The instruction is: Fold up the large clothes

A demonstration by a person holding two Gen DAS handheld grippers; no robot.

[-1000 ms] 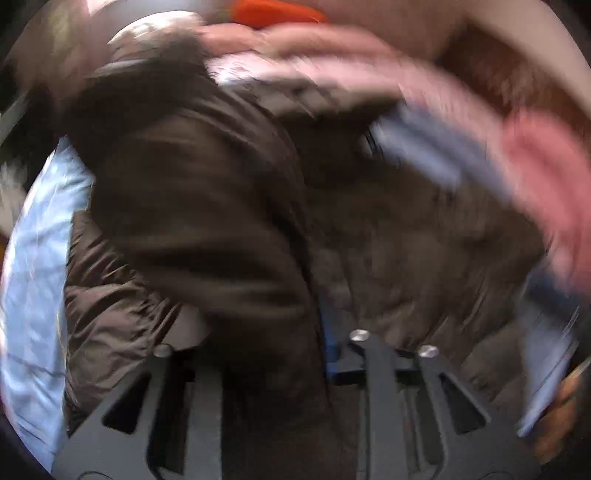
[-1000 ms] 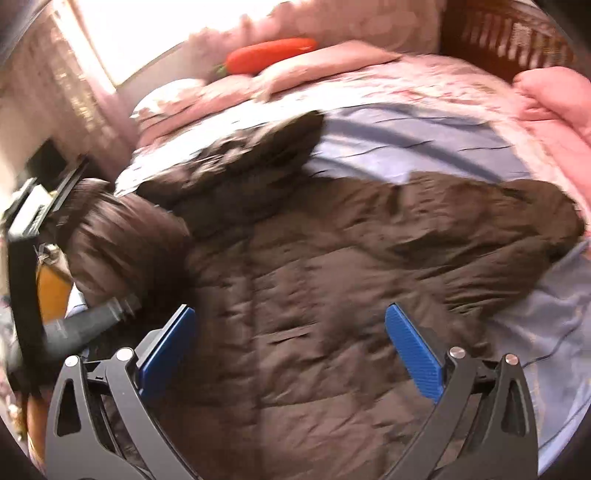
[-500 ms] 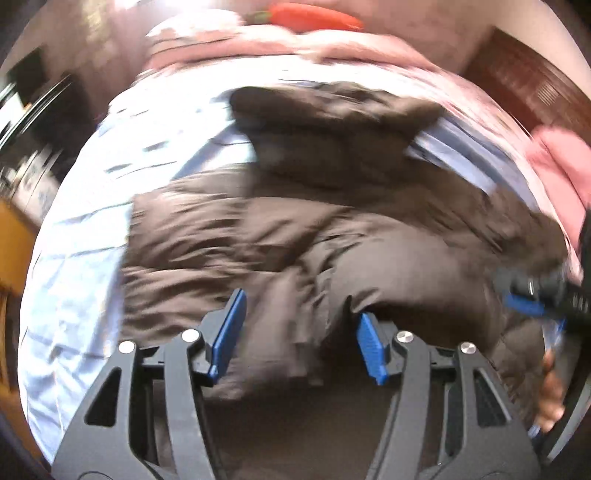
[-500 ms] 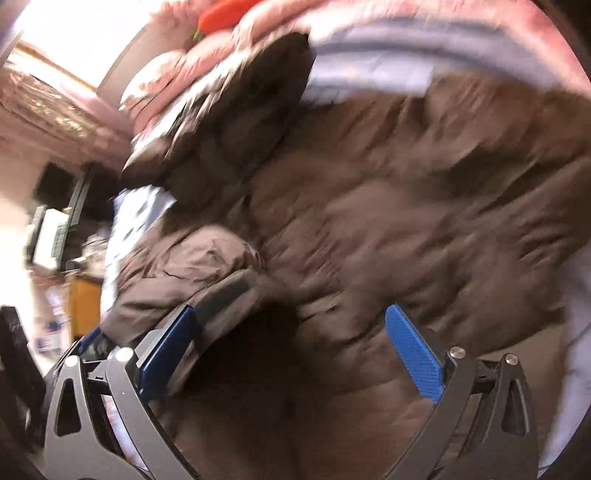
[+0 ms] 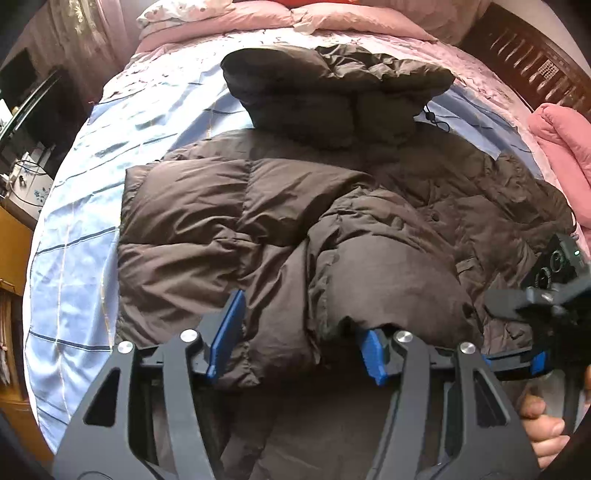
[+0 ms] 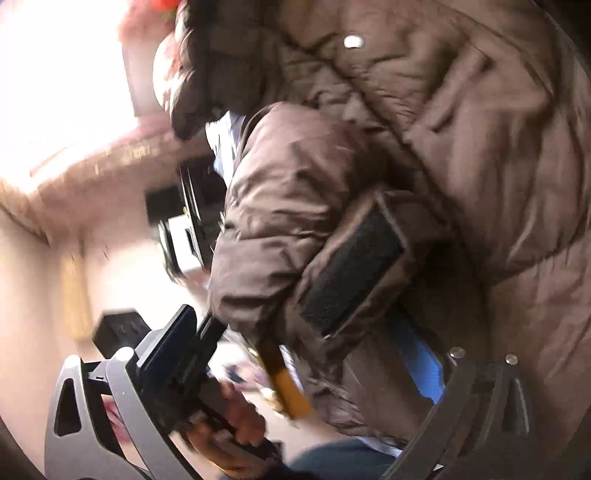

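Brown puffer jacket [image 5: 369, 206]: lies spread on the blue striped bedsheet [image 5: 74, 258] of a bed, hood [image 5: 332, 96] toward the pink pillows [image 5: 258, 14] at the far end. One sleeve [image 5: 388, 280] is folded across the body, its cuff end pointing toward the near edge of the bed. A pink quilt [image 5: 561, 147] sits bunched at the right side of the bed, beside a dark wooden bed frame [image 5: 535, 66].

Left gripper [image 5: 299, 343]: points steeply down over the near part of the jacket. Its jaws stand about half open, having opened within the last second and then held that width. The folded sleeve and a ridge of jacket fabric lie between the blue pads [image 5: 229, 332], but the pads do not press on the cloth; the sleeve end drapes over the right pad.

Right gripper [image 6: 306, 358]: seen at the right edge of the left wrist view, low beside the jacket, with a hand [image 5: 543, 428] on its grip. Its own view is blurred and strongly rolled. Its jaws have just been closing from full width and stand partly open. The sleeve cuff, with its black hook-and-loop tab [image 6: 351, 269], lies between them. Whether the pads touch the cloth cannot be told from the blurred view. The other hand [image 6: 236, 417] appears below in that view, on the left tool.
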